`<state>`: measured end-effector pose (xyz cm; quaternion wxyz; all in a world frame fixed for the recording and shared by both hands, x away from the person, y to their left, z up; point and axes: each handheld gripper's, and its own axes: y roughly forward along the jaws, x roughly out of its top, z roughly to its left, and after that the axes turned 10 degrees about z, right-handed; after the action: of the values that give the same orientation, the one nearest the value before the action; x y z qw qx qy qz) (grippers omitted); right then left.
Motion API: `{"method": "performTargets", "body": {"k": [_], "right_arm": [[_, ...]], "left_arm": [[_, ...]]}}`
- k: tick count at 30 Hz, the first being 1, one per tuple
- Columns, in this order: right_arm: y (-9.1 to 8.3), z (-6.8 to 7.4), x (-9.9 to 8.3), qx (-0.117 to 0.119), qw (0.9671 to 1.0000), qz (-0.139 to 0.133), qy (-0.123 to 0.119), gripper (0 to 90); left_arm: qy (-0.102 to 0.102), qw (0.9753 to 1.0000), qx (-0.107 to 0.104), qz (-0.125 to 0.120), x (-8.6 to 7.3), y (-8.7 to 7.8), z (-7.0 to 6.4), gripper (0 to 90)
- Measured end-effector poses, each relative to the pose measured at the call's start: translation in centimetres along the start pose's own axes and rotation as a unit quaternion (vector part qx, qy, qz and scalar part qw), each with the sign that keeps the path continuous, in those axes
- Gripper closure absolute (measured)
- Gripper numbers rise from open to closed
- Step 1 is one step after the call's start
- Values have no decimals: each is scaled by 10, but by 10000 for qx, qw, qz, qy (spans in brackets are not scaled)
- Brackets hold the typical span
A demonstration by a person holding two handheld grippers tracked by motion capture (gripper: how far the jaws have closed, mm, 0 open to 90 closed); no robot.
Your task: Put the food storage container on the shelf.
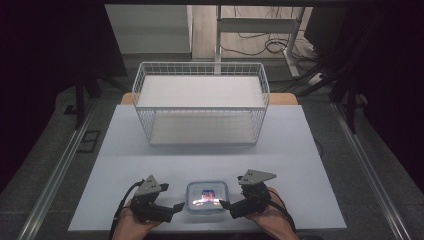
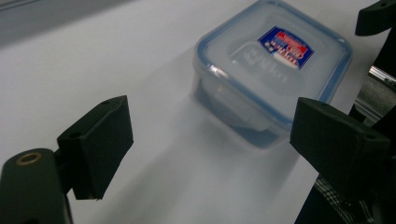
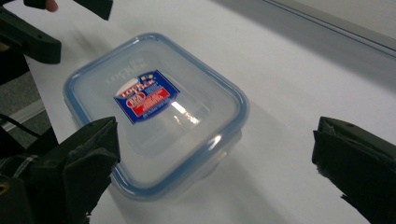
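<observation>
The left gripper sits at about eight o'clock on the table, held in the person's left hand, its jaws spread wide with nothing between them. In the left gripper view the two black pads stand well apart, with bare white table between, and the container lies ahead toward one o'clock, just beyond the right-hand pad.

The right gripper sits at about four o'clock on the table, in the person's right hand, jaws likewise wide apart and gripping nothing. In the right gripper view the container lies toward eleven o'clock, its near corner just beside the left-hand pad; whether the pad touches it I cannot tell.

The container, a clear plastic box with a blue-rimmed lid and a blue-and-red label on top, rests flat at six o'clock near the table's front edge, between the two grippers, whose tips point inward at its sides.

Farther out, at twelve o'clock, a white wire basket stands upright at the table's far side, well apart from the container.
</observation>
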<state>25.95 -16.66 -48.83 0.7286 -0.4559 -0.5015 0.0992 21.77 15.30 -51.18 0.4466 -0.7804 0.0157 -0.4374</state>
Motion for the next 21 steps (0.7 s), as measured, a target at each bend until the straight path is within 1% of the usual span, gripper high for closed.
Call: {"method": "performTargets", "body": {"k": [2,5,6,7,8,9,10,11,12,13,14,15,16,17,18,19,20,21], "right_arm": [[3,1,2,74,10000,14,36,9],[7,2,5,173,9997,120,86,17],[11,3,8,250,9995,153,108,28],[11,3,8,250,9995,153,108,28],[15,3,11,354,9991,161,144,31],[15,3,11,354,9991,161,144,31],[16,3,12,407,9989,186,157,31],[23,3,13,515,9980,278,228,31],[25,3,12,543,9976,343,250,31],[25,3,12,543,9976,343,250,31],[30,3,10,578,9967,499,276,22],[30,3,10,578,9967,499,276,22],[31,2,9,652,9959,511,355,26],[32,-1,8,831,9935,564,536,42],[33,-3,7,945,9920,586,603,64],[34,-5,5,1169,9886,636,710,81],[34,-5,3,1230,9870,667,787,82],[32,-3,3,1193,9875,671,786,106]], "left_arm": [[0,10000,-78,-24,4,3,-1,123],[70,9999,-103,-6,11,11,-4,116],[88,9999,-148,-4,14,14,-4,115],[91,9997,-243,-1,16,17,-5,115],[71,9994,-336,17,19,20,-5,114],[69,9992,-388,35,21,23,-5,114],[67,9991,-416,93,23,27,-6,114],[90,9990,-416,148,25,31,-7,110],[102,9988,-424,215,27,35,-7,105],[94,9985,-450,300,27,38,-7,105],[-71,9968,-709,361,26,42,-5,77],[-71,9968,-709,361,26,42,-5,74],[-181,9953,-868,397,25,44,-4,74],[-225,9948,-911,397,24,45,-4,78],[-259,9938,-995,422,23,45,-5,85],[-270,9936,-1001,444,23,45,-5,88],[-273,9938,-976,467,22,44,-7,88],[-306,9939,-941,494,21,42,-9,96]]}}
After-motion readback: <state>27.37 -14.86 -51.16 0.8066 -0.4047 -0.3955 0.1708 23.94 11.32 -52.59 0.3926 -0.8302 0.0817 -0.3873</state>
